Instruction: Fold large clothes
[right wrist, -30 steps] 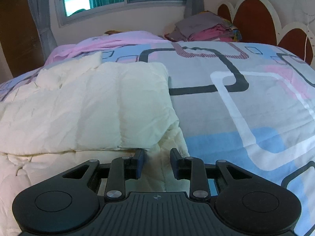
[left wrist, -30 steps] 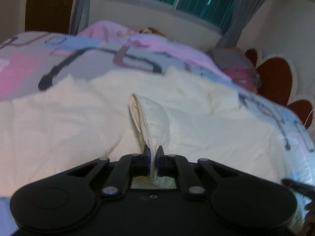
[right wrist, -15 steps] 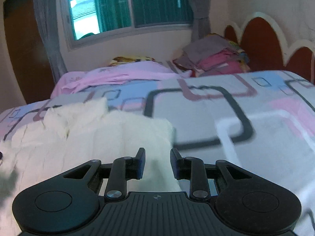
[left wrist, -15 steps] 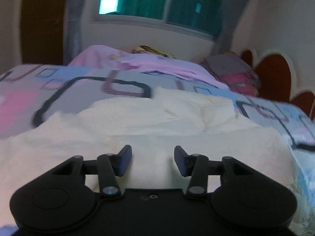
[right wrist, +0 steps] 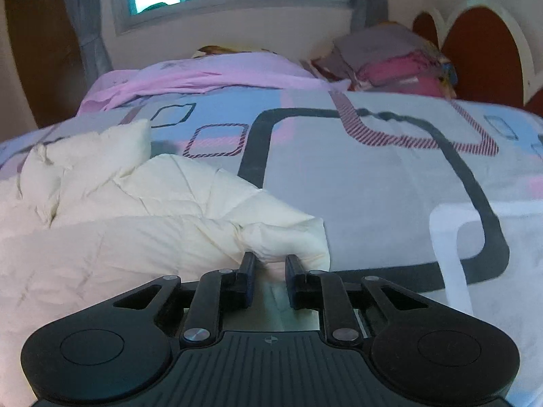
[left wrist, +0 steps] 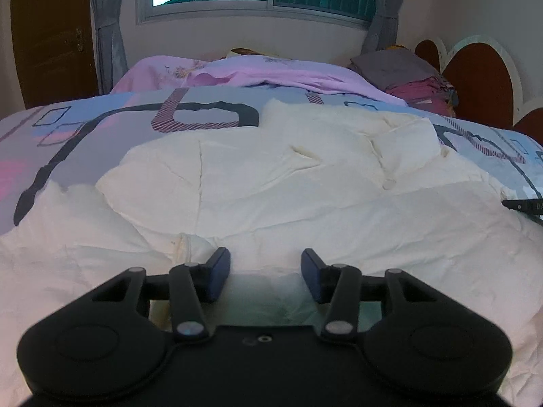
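A large cream quilted garment (left wrist: 271, 183) lies spread and partly folded on the patterned bed. My left gripper (left wrist: 265, 259) is open and empty just above the garment's near part. In the right wrist view the garment (right wrist: 142, 224) fills the left side, with a folded corner ending by my right gripper (right wrist: 269, 263). That gripper is open, its jaws a small gap apart, with the corner's edge lying right in front of the fingertips. The tip of the right gripper (left wrist: 524, 205) shows at the right edge of the left wrist view.
The bedspread (right wrist: 373, 183) has grey, blue and pink squares. A pink sheet (left wrist: 258, 74) is bunched at the far side. A stack of folded clothes (left wrist: 407, 71) sits by the red headboard (left wrist: 482, 78). A window and a wall lie behind.
My left gripper let go of the garment fold it held and opened wide. Both grippers rose, then came back low; the right one now sits at the garment's folded corner.
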Tool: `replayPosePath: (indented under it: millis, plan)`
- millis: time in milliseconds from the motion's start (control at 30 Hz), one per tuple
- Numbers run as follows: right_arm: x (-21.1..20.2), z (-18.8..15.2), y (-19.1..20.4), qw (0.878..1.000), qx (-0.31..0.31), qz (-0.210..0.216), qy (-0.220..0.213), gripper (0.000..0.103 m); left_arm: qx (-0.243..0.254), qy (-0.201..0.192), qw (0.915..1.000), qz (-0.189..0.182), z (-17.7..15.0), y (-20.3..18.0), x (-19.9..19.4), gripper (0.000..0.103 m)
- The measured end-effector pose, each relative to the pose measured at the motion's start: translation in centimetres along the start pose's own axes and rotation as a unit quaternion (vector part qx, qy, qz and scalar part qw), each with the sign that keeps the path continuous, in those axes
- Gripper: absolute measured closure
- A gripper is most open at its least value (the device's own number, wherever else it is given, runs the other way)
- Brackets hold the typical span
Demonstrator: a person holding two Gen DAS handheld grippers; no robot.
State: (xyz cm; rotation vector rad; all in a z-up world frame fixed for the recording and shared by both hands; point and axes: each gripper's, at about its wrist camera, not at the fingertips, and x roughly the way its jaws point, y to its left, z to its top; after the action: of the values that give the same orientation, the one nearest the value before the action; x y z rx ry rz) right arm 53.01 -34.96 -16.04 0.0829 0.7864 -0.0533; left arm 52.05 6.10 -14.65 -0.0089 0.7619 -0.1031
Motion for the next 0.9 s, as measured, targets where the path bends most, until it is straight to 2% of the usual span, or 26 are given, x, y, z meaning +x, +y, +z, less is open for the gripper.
replayPosePath:
  millis: [100, 133, 200, 233, 267, 400, 500, 633, 733, 767, 800, 833, 867, 900]
  plan:
    - [-1.0, 0.2, 0.0, 1.0, -0.002, -0.011, -0.001, 0.085, 0.004, 0.001, 1.0, 0.007, 0.2, -0.3, -0.7, 0.056]
    - [-2.3, 0.1, 0.3, 1.0, -0.005, -0.019, -0.014, 0.085, 0.009, -0.005, 0.9998, 0.014, 0.4, -0.6, -1.5, 0.054]
    - [-5.3, -0.5, 0.5, 0.999, 0.0, -0.008, -0.034, 0.085, 0.02, -0.04, 0.999, 0.008, 0.1, -1.6, -4.1, 0.043]
    - [-6.4, -1.0, 0.5, 0.999, 0.005, -0.001, -0.037, 0.084, 0.025, -0.052, 0.9984, 0.004, -0.2, -2.2, -5.1, 0.034]
    - [-7.3, -1.5, 0.7, 0.999, 0.008, 0.002, -0.039, 0.084, 0.029, -0.058, 0.9979, 0.001, -0.6, -2.8, -5.9, 0.033]
    - [-9.7, -4.8, 1.9, 0.999, 0.001, -0.001, -0.033, 0.079, 0.015, -0.056, 0.9983, -0.004, -2.5, -4.3, -7.0, 0.039]
    - [-8.6, -6.3, 2.4, 1.0, -0.015, -0.017, -0.006, 0.079, 0.009, -0.02, 0.9998, 0.005, -3.8, -4.3, -4.9, 0.04]
    - [-8.0, -6.8, 2.5, 1.0, -0.018, -0.019, -0.008, 0.079, 0.033, -0.02, 0.9992, 0.01, -4.4, -4.3, -3.4, 0.037]
    - [-9.3, -6.6, 2.5, 0.999, -0.014, -0.026, -0.015, 0.078, 0.03, -0.017, 0.9993, 0.017, -4.0, -4.3, -4.4, 0.039]
    - [-10.1, -6.7, 2.5, 0.999, -0.013, -0.027, -0.021, 0.074, 0.027, -0.028, 0.9991, 0.02, -4.1, -4.2, -5.5, 0.038]
    - [-10.8, -6.9, 2.5, 0.999, -0.016, -0.034, -0.028, 0.055, 0.022, -0.045, 0.9985, 0.024, -4.5, -3.9, -6.8, 0.038]
    - [-11.6, -7.2, 2.4, 0.998, -0.019, -0.036, -0.038, 0.044, 0.013, -0.056, 0.9977, 0.037, -4.9, -3.5, -8.0, 0.038]
    - [-12.3, -7.5, 2.4, 0.998, -0.019, -0.031, -0.044, 0.038, 0.002, -0.061, 0.9969, 0.049, -5.2, -3.1, -8.8, 0.039]
    - [-12.6, -7.6, 2.4, 0.999, -0.017, -0.027, -0.042, 0.038, -0.013, -0.065, 0.9961, 0.059, -5.6, -2.4, -9.5, 0.04]
